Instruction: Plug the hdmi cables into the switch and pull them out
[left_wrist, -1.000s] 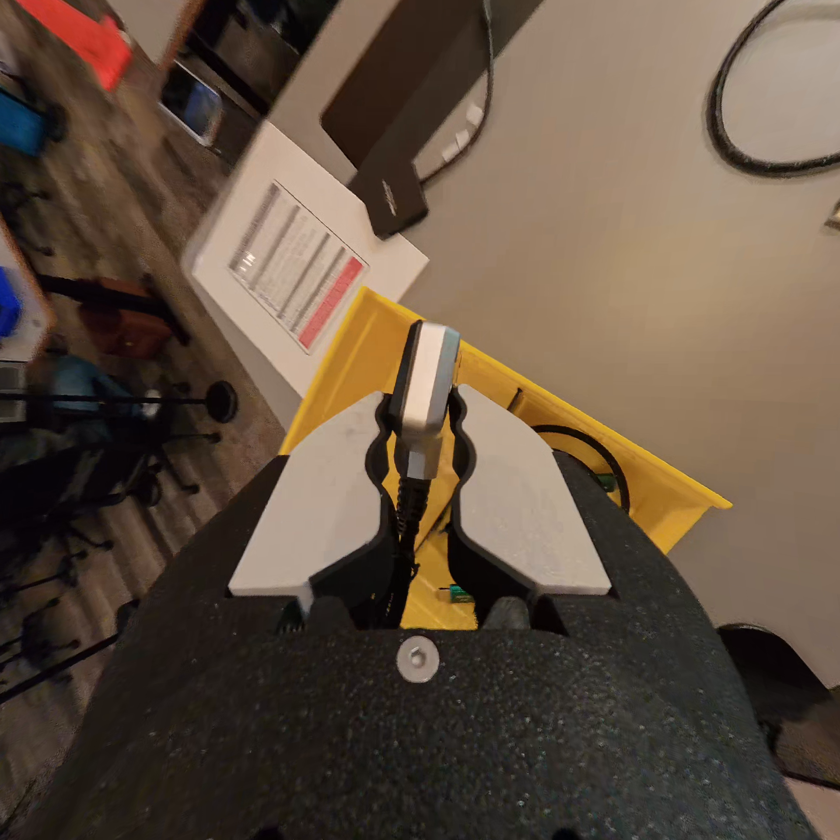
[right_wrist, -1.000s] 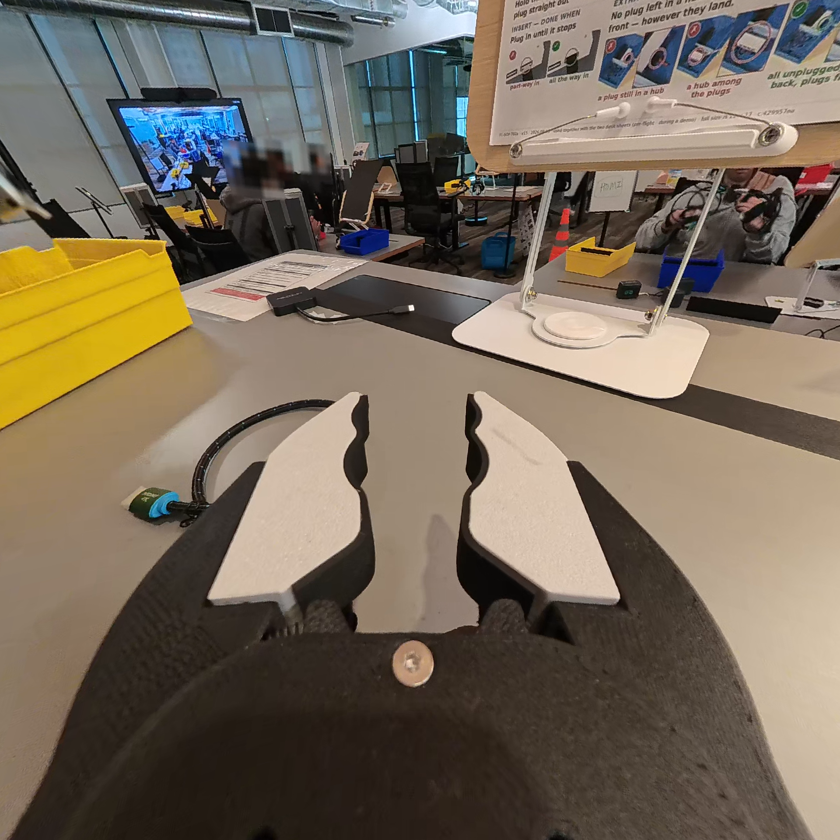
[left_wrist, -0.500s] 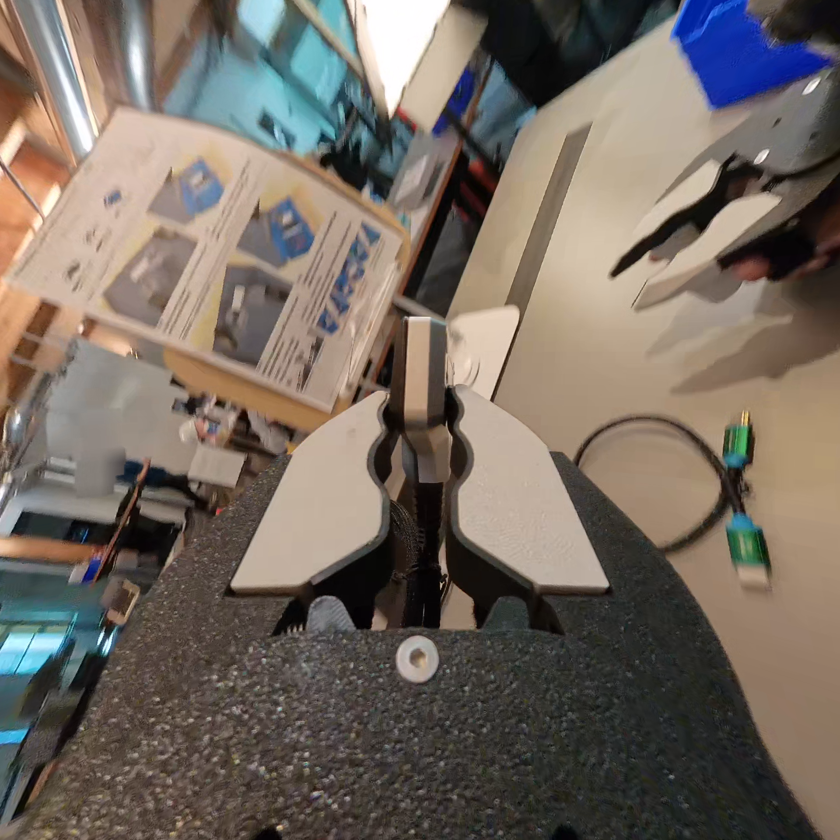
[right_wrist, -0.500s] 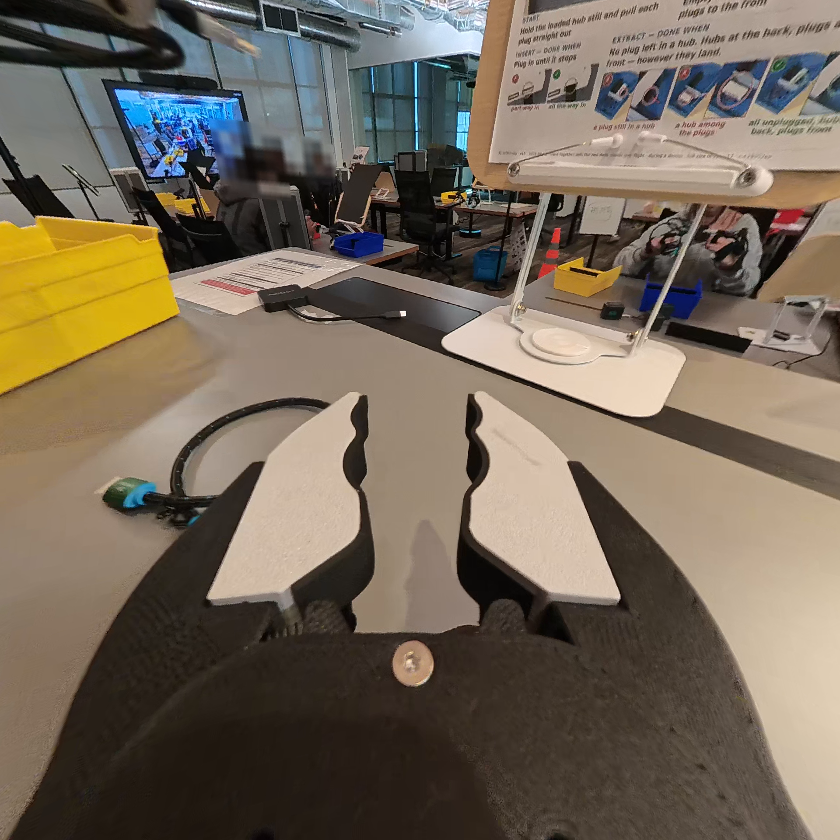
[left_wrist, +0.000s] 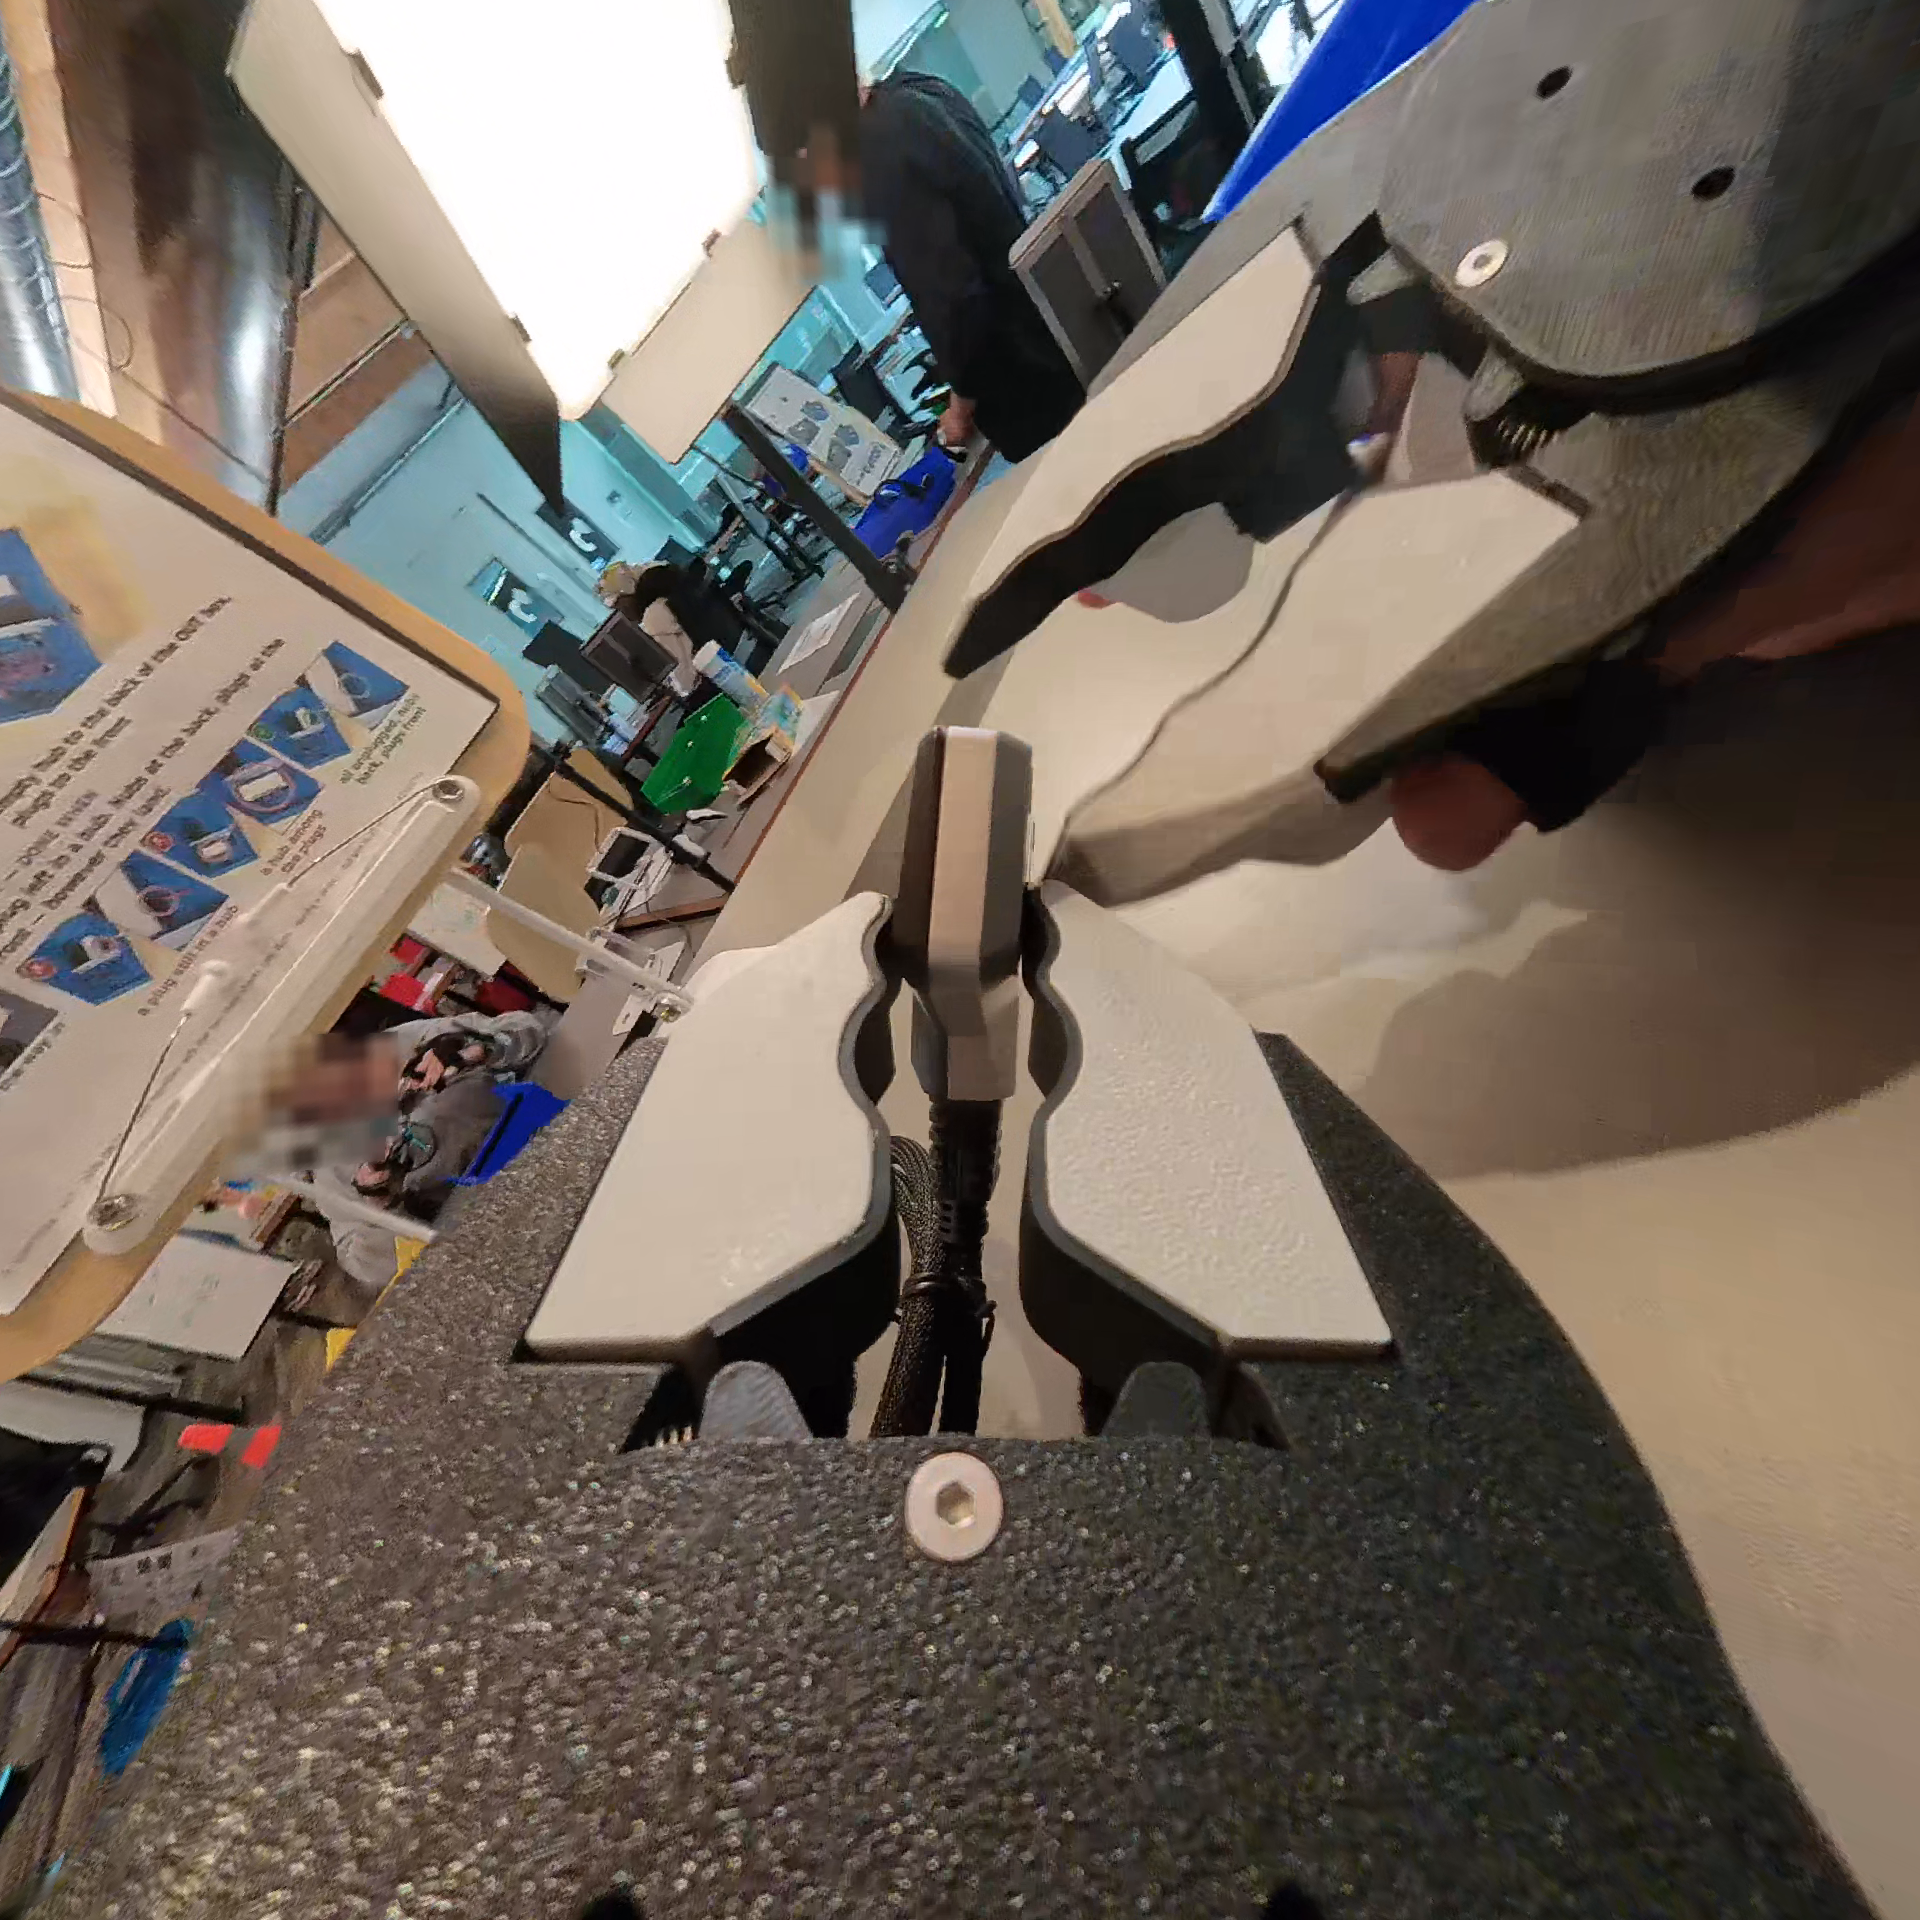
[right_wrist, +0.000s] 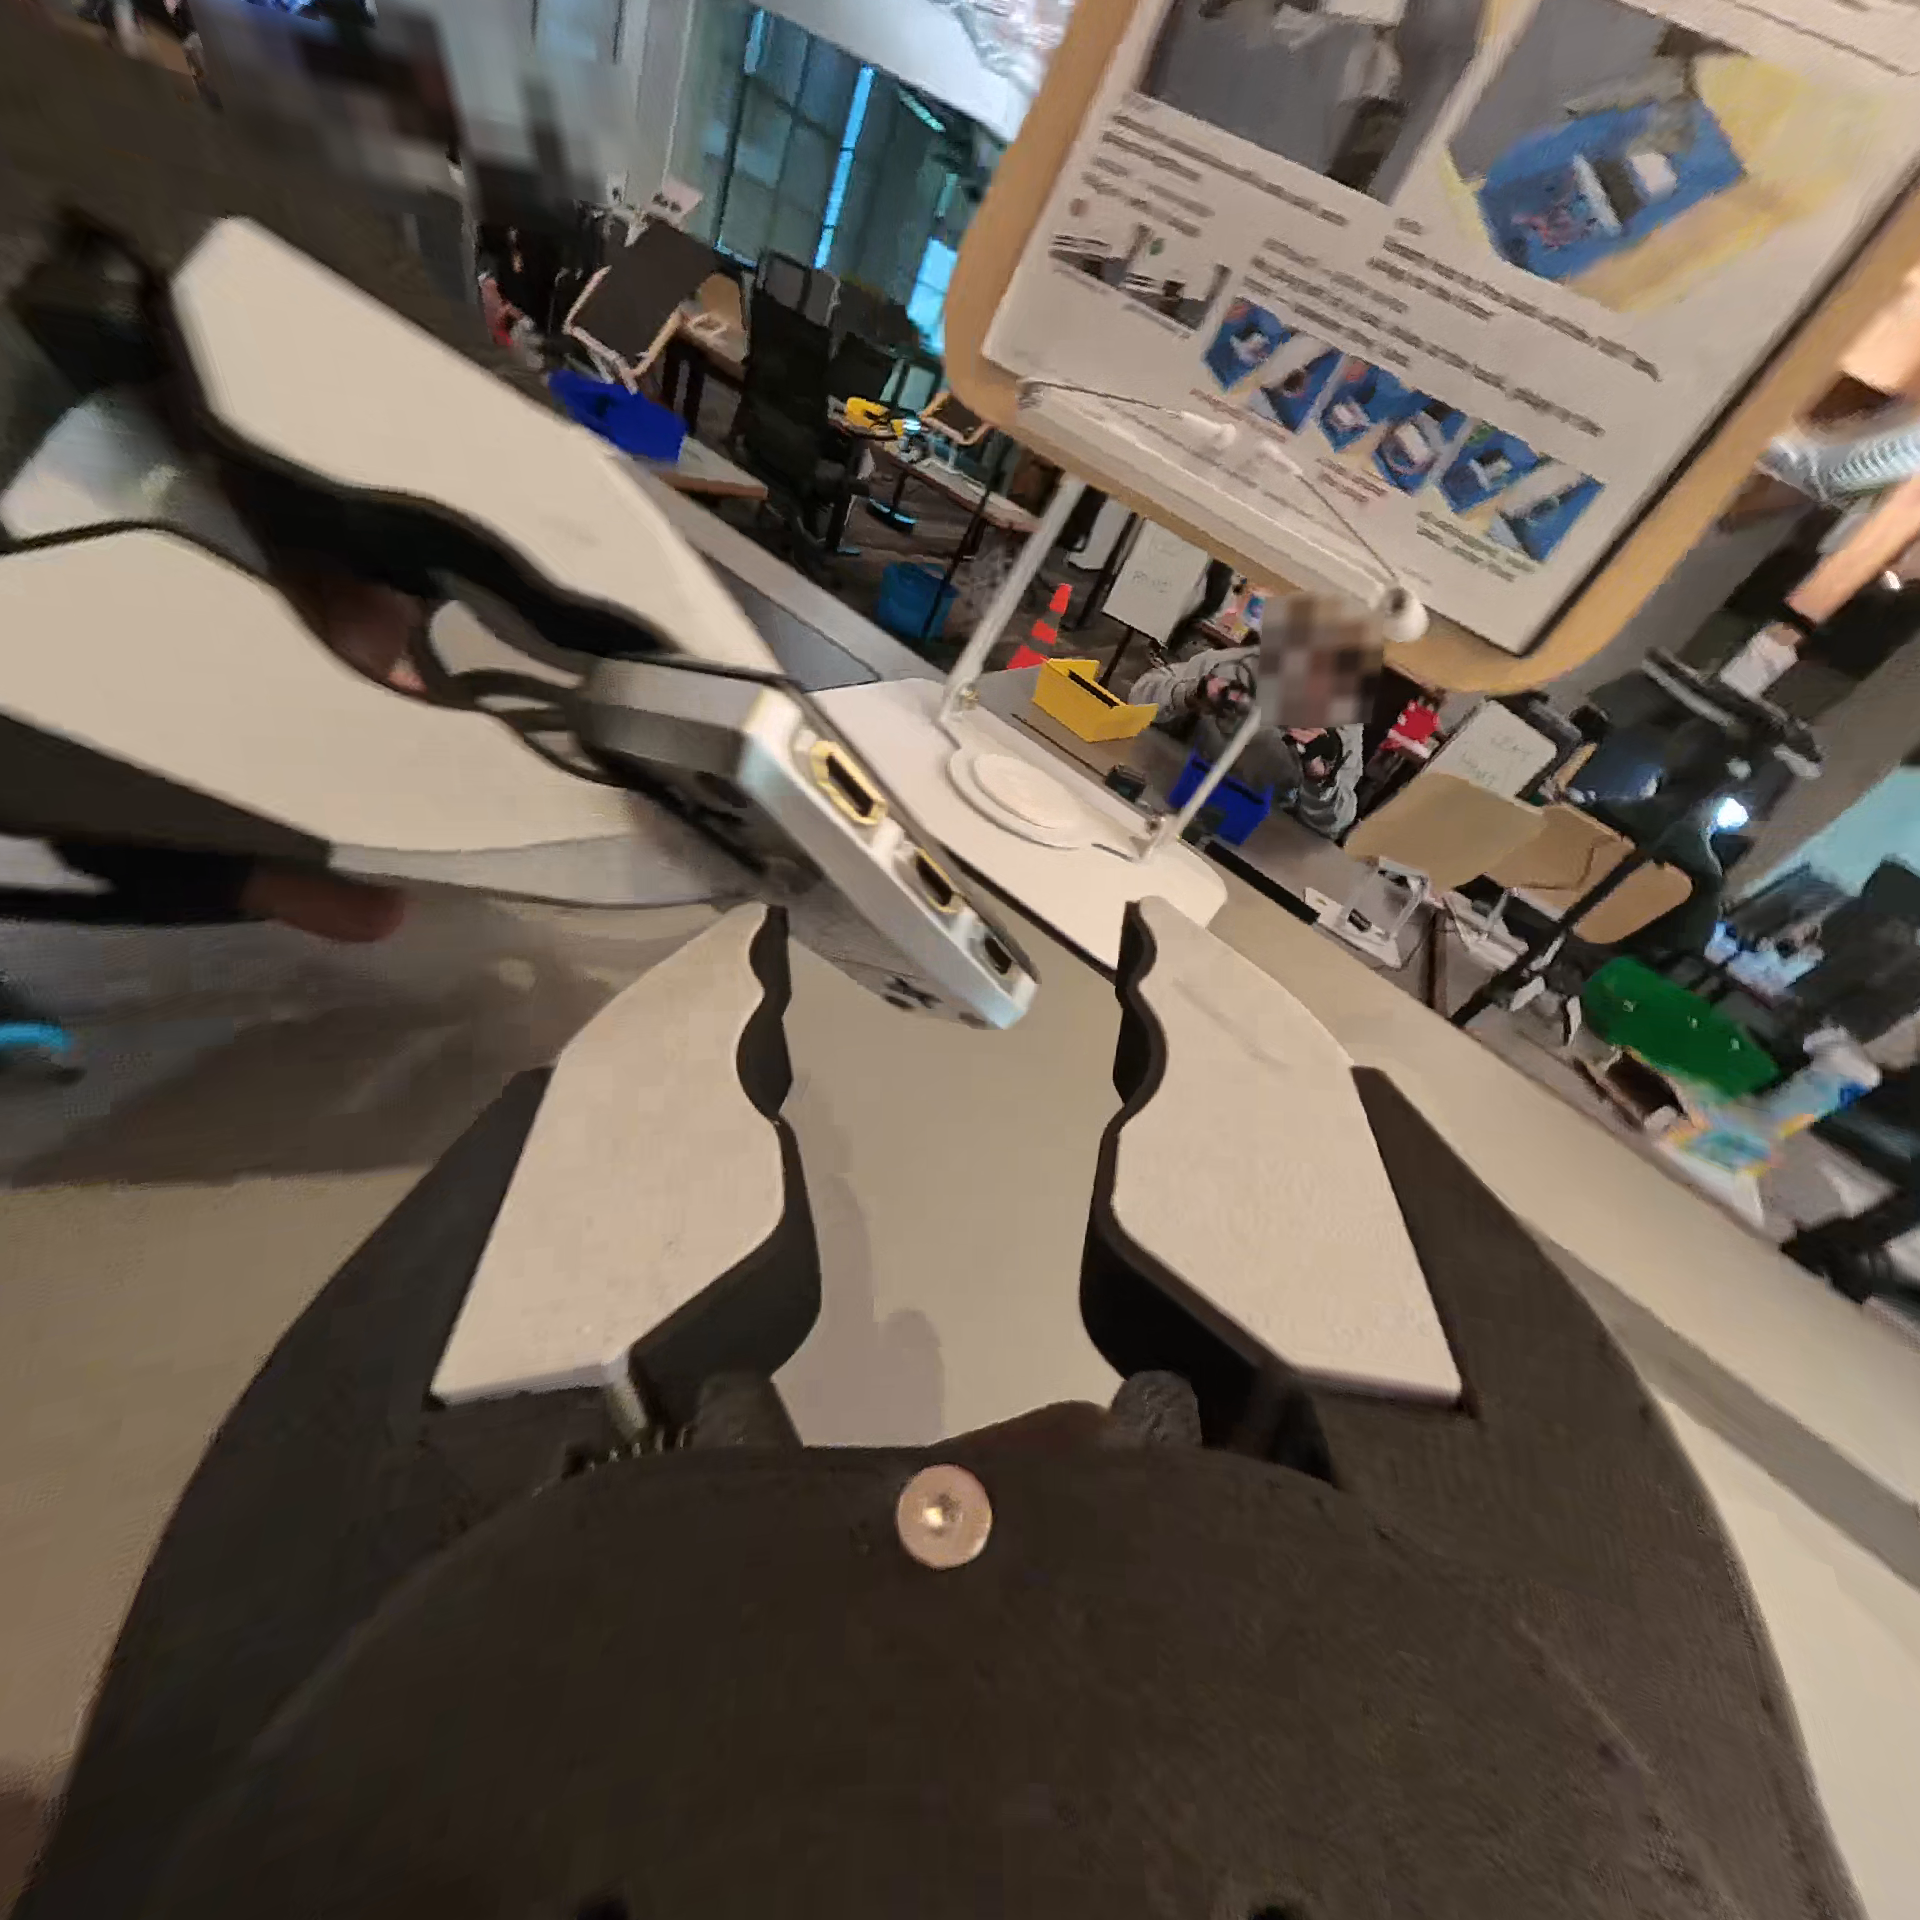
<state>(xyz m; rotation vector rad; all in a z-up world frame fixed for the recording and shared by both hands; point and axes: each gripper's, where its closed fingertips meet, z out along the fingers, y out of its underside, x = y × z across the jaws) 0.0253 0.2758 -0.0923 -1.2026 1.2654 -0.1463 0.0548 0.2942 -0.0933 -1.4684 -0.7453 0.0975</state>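
Note:
My left gripper (left_wrist: 958, 914) is shut on a flat grey hub (left_wrist: 961, 894) with a silver edge. The hub's black braided cable (left_wrist: 951, 1247) runs back between the fingers. The right wrist view shows the same hub (right_wrist: 831, 831) with gold-rimmed ports along its silver edge, held out by the left gripper (right_wrist: 727, 769). My right gripper (right_wrist: 953, 920) is open wide. The hub's free end lies between its fingertips (right_wrist: 727, 987) and the pads do not press on it. In the left wrist view the right gripper (left_wrist: 1023, 748) sits close above and right of the hub.
An instruction board (right_wrist: 1351, 312) stands on a white stand base (right_wrist: 1091, 831) just behind the hub; it also shows in the left wrist view (left_wrist: 208, 779). The grey table (left_wrist: 1558, 1351) lies below. A blue-tipped plug (right_wrist: 31, 1039) lies at the far left. People sit at other tables behind.
My left gripper carried the hub from over the yellow bin and swung it toward the right gripper. My right gripper opened wider and rose to the hub's free end.

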